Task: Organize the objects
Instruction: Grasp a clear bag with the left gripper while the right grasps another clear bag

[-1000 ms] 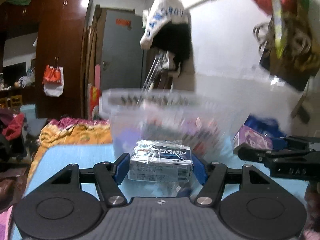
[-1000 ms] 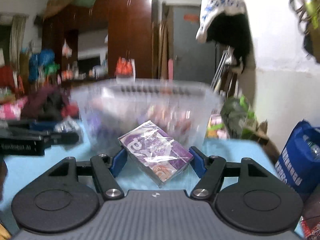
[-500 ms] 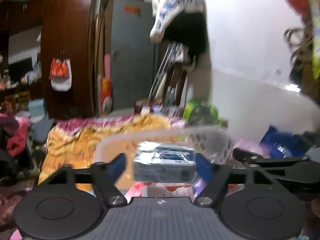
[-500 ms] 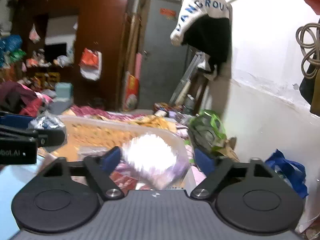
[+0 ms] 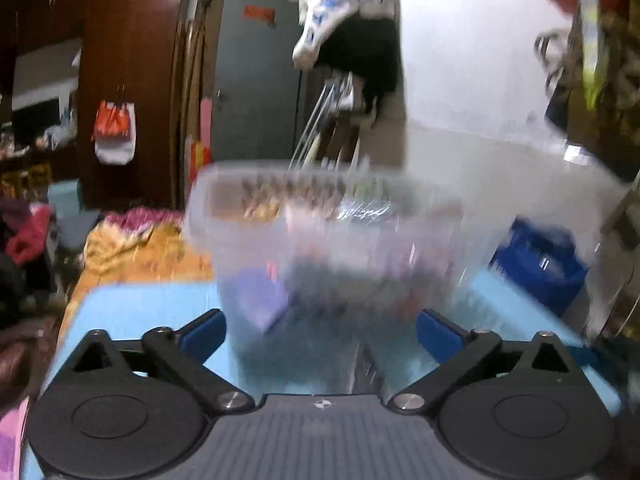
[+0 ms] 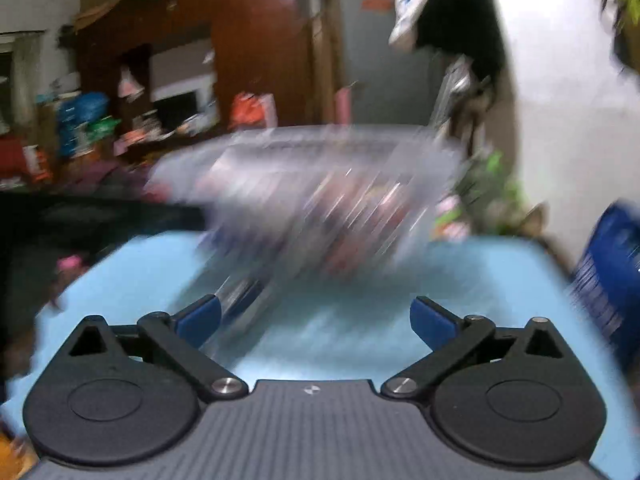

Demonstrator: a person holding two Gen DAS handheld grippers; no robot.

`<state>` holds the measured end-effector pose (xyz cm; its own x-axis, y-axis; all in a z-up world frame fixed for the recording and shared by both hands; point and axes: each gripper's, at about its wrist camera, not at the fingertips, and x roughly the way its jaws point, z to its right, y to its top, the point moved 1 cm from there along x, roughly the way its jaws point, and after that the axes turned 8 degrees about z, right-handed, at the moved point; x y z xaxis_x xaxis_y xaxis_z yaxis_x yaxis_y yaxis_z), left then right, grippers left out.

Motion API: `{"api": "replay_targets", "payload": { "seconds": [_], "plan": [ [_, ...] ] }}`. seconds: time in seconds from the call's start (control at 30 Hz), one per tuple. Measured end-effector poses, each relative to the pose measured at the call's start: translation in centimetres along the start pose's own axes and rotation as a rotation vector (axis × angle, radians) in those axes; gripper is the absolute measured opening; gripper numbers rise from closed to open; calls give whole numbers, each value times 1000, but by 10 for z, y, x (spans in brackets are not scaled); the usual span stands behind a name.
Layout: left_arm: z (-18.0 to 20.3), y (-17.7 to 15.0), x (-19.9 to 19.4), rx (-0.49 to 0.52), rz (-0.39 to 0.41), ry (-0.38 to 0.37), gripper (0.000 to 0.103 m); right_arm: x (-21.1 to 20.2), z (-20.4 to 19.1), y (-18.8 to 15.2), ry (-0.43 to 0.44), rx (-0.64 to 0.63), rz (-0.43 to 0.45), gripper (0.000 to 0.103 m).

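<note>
A clear plastic bin (image 5: 320, 240) holding several packets stands on the light blue table (image 5: 132, 312), blurred by motion in both views. My left gripper (image 5: 320, 334) faces its near wall, jaws opening wide, nothing between its blue pads (image 5: 202, 334). My right gripper (image 6: 316, 322) is also opening, its jaws empty, with the same clear plastic bin (image 6: 320, 208) a short way ahead on the light blue table (image 6: 480, 280). The grey box and the purple box held earlier are no longer between the jaws; where they lie I cannot make out.
A blue bag (image 5: 540, 264) sits past the table's right edge, also seen as a blue bag (image 6: 612, 272) in the right wrist view. An orange blanket (image 5: 136, 252) lies beyond the far left edge. A wardrobe (image 5: 124, 80), a grey door (image 5: 256, 92) and a white wall stand behind.
Both grippers carried their boxes up over the bin, opened and let them go, then dropped back to face the bin's near wall. Both sets of jaws now stand wide and empty.
</note>
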<state>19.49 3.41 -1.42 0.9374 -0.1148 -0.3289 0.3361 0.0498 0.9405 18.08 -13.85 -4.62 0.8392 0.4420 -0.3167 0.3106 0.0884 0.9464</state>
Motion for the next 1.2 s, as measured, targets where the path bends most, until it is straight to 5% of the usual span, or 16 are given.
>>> {"api": "replay_targets", "payload": {
  "seconds": [0.1, 0.33, 0.43, 0.57, 0.63, 0.8, 0.9, 0.97, 1.0, 1.07, 1.2],
  "plan": [
    [4, -17, 14, 27, -52, 4, 92, -2, -18, -22, 23, -36, -9, 101],
    [22, -37, 21, 88, -89, -6, 91, 1, -30, -29, 66, -87, -50, 60],
    [22, -37, 22, 79, -100, -15, 81, -3, -27, -34, 91, -70, -43, 41],
    [21, -38, 23, 68, -109, -23, 43, -14, -23, -39, 88, -67, -30, 39],
    [23, -40, 22, 81, -101, -18, 37, -20, -19, -40, 76, -70, -19, 38],
    [22, -40, 20, 94, -98, -20, 36, -25, -5, -42, 67, -63, -25, 43],
    [19, -40, 20, 90, -102, -27, 37, -24, -4, -38, 66, -76, -13, 65],
    [17, -40, 20, 87, -103, -29, 38, -20, -8, -33, 62, -107, -10, 67],
    [17, -40, 21, 85, -104, -30, 38, -19, -9, -31, 68, -114, -11, 66],
    [17, -40, 21, 88, -104, -31, 38, -14, -12, -29, 95, -128, -27, 48],
    [20, -40, 10, 115, -54, -14, 32, -20, -7, -32, 88, -117, -15, 38]
  ]
}}
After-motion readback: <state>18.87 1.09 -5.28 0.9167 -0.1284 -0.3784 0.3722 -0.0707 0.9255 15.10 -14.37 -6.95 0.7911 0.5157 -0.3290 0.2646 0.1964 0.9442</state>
